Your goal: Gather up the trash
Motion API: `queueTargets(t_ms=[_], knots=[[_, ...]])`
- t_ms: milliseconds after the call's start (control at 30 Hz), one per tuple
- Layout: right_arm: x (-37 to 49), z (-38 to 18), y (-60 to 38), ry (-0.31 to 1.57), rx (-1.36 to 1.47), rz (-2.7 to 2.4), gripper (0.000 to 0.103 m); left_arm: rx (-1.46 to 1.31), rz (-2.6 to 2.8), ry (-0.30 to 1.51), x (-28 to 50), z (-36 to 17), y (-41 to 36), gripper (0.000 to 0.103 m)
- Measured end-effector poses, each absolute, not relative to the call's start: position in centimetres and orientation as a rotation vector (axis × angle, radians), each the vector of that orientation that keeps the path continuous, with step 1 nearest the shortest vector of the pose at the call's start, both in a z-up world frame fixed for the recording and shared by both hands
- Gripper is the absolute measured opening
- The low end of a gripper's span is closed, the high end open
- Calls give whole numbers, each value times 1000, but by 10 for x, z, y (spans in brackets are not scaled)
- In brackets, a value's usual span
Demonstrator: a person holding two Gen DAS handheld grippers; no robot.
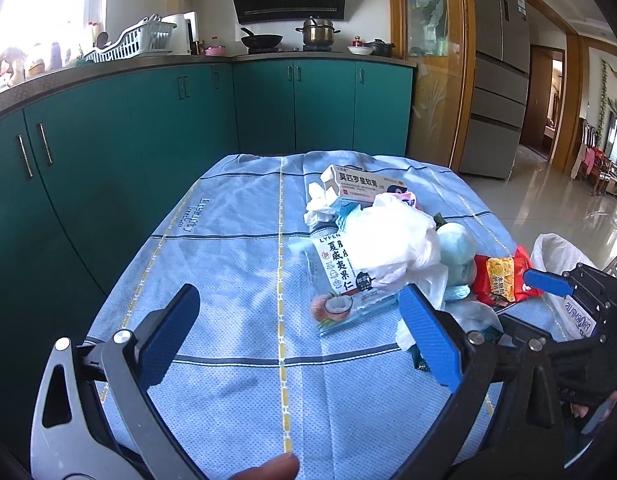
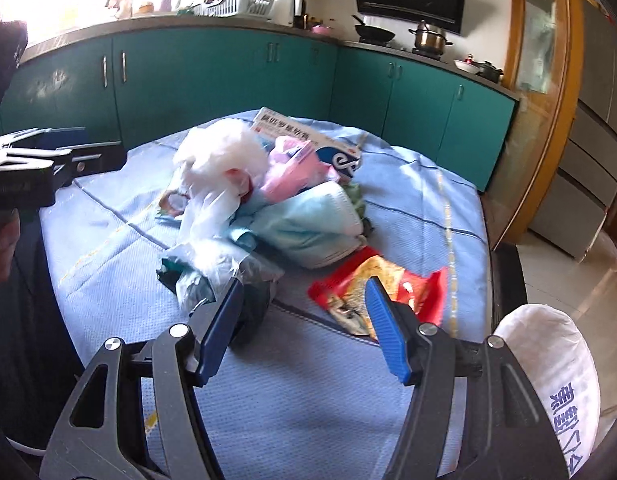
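Bench under woven blue cloth; crinkly plastic bag, glossy red wrapper; left claw and right claw both spread, empty.

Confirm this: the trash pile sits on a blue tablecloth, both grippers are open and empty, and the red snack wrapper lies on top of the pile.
One thing is wrong. The red snack wrapper lies flat on the blue tablecloth at the pile's near edge, not on top; the right wrist view shows it. A white plastic bag tops the pile. The left gripper and right gripper are open and empty.
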State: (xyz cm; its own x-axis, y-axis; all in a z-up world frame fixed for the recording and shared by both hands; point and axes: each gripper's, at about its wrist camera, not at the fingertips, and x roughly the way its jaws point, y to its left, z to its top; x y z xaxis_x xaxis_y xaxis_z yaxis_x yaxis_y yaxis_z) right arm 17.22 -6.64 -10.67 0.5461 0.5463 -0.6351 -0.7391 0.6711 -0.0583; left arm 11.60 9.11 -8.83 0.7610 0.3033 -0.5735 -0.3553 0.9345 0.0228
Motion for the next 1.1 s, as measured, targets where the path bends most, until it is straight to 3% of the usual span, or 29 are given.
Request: queueTargets(t_ms=[300,667,833,933,1100], knots=[[163,-95,-64,591,-295,872,65,-91,370,621,121,-92,95,100],[159,-118,3,674,-414,907,65,-112,399,617,117,-88,108,100],[153,-120,11,658,-437,886,65,-114,405,617,114,-86,110,100],[150,-125,12,654,-453,866,71,-115,405,614,114,-85,110,100],[154,-126,16,661,-436,852,69,-112,400,615,115,-85,108,100]])
